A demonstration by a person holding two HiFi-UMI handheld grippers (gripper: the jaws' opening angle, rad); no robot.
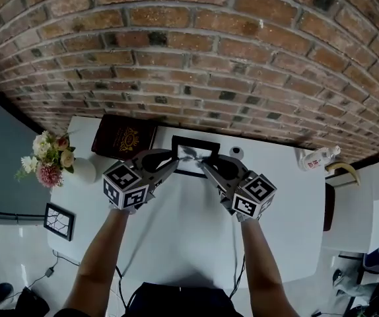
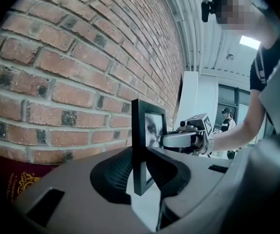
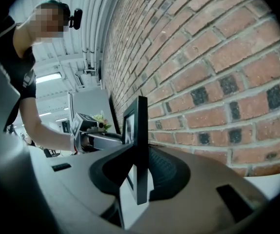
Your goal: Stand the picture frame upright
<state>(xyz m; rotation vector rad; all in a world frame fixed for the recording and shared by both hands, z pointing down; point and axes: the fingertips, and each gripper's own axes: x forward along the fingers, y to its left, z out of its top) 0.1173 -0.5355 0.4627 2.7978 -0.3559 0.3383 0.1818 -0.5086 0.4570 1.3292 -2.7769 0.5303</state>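
Brickwork [image 1: 189, 58] backs a white table [image 1: 176, 233] where left tool [image 1: 173, 162] and right tool [image 1: 207, 166] clamp the picture frame [image 1: 196, 142].

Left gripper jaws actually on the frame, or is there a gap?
Touching. The left gripper view shows the frame's black edge pinched between both jaws of the left gripper, with no gap on either side.

**Matt frame, rough brick, smooth counter**

The picture frame [image 1: 195, 157] has a smooth, matt black moulding. The left gripper [image 2: 140, 172] and right gripper [image 3: 141, 179] are smooth, matt grey plastic, with black ribbed pads inside the jaws. The brick wall [image 1: 189, 58] is rough and pitted. The counter [image 1: 189, 230] is smooth and white. A maroon book [image 1: 123, 137] carries gold stamping.
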